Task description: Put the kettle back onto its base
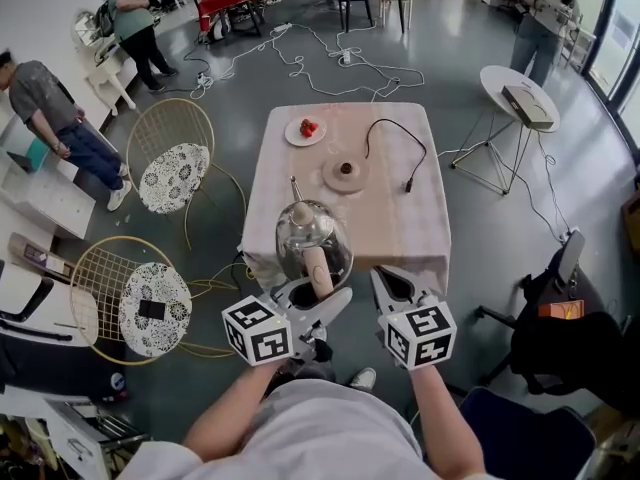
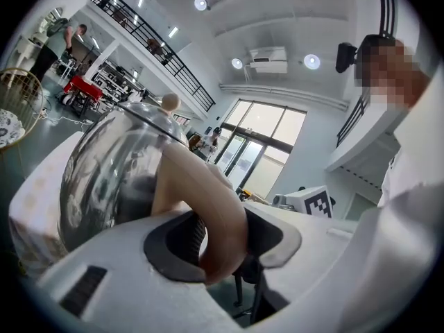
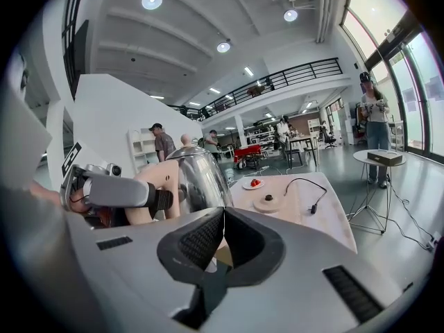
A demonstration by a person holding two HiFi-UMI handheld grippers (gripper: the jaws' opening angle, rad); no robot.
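Observation:
A glass kettle (image 1: pixel 312 240) with a tan handle (image 1: pixel 318 268) and a knob lid hangs over the near edge of the table (image 1: pixel 420 233). My left gripper (image 1: pixel 318 290) is shut on that handle, and in the left gripper view the handle (image 2: pixel 208 214) sits between the dark pads (image 2: pixel 177 245). The round tan base (image 1: pixel 345 175) lies further back at the table's middle, with a black cable (image 1: pixel 395 133) running from it to a plug (image 1: pixel 408 185). My right gripper (image 1: pixel 386 280) floats just right of the kettle, its jaws pressed together on nothing (image 3: pixel 222 231).
A white plate (image 1: pixel 305 130) with red fruit sits at the table's far left corner. Two wire chairs (image 1: pixel 170 163) stand left of the table, and a small round side table (image 1: pixel 520 93) stands at the far right. Cables trail over the floor and people stand at the room's edges.

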